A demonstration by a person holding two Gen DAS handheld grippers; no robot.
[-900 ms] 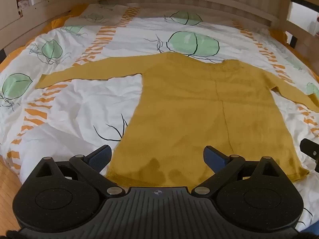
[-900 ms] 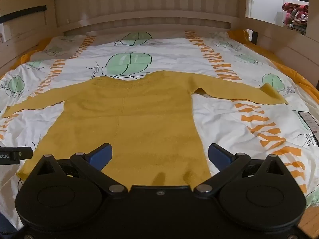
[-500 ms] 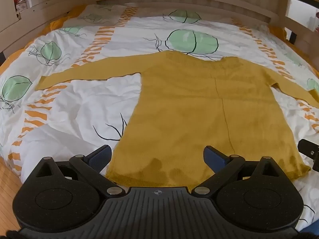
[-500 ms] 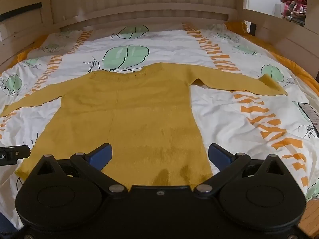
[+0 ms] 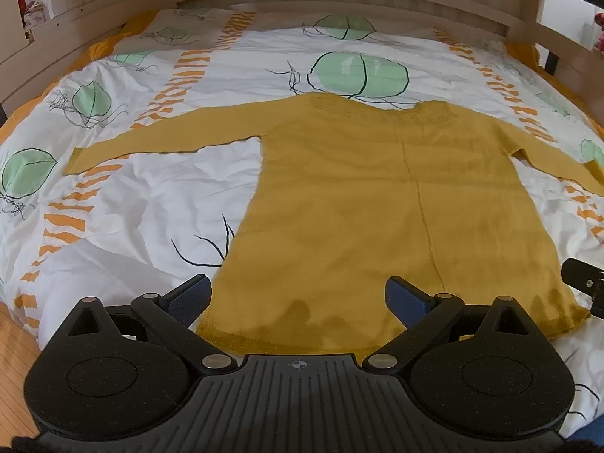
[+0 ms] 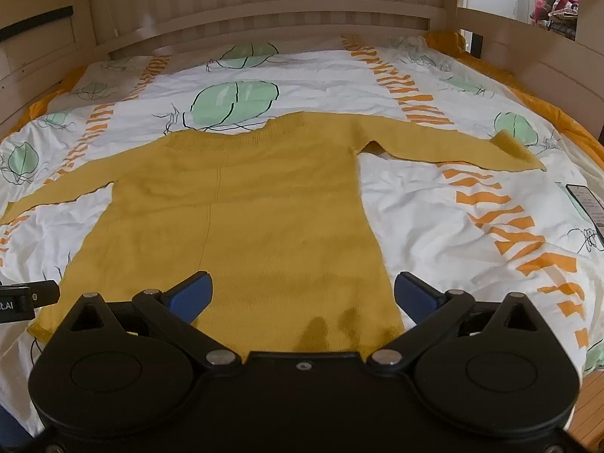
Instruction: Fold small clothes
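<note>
Leftmost, the sweater's left sleeve (image 5: 158, 143) stretches flat across the duvet (image 5: 124, 204), its cuff near a green leaf print on the white and orange cover. Next comes the left tool (image 5: 298, 298), held above the near edge of the bed with its blue-padded jaws spread wide and nothing between them; below it lies the sweater's lower left hem. Centrally, the mustard yellow sweater (image 5: 358, 196) lies spread out flat on the bed, neckline toward the wooden headboard (image 6: 264, 3), hem toward the cameras, a seam running down its middle. Further right, the right tool (image 6: 304, 294) hovers over the lower right part of the hem, likewise released, jaws wide apart and gripping nothing. A black part of each tool shows at the edge of the other's view. Beyond it the right sleeve (image 6: 445, 143) reaches out to the side, its cuff turned over on itself. Rightmost, a dark remote control (image 6: 589, 207) lies on the duvet by the bed's edge, well apart from the sleeve.
</note>
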